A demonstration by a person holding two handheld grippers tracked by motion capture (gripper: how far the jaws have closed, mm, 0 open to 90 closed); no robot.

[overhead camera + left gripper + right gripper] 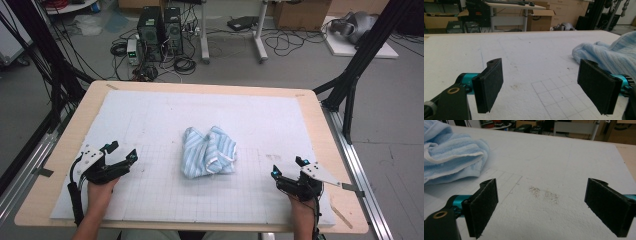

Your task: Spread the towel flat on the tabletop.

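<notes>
Towel (208, 151) lies crumpled between my two hands, inward of each, slightly nearer my right gripper (290, 173) than my left gripper (121, 152), both wide open and empty.

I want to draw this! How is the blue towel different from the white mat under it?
The striped blue towel is crumpled into a lumpy heap; the white mat lies flat. The towel is small, while the mat covers most of the wooden table. The towel has stripes and a white edge; the mat has a printed grid and small dark specks. Both look soft.
</notes>
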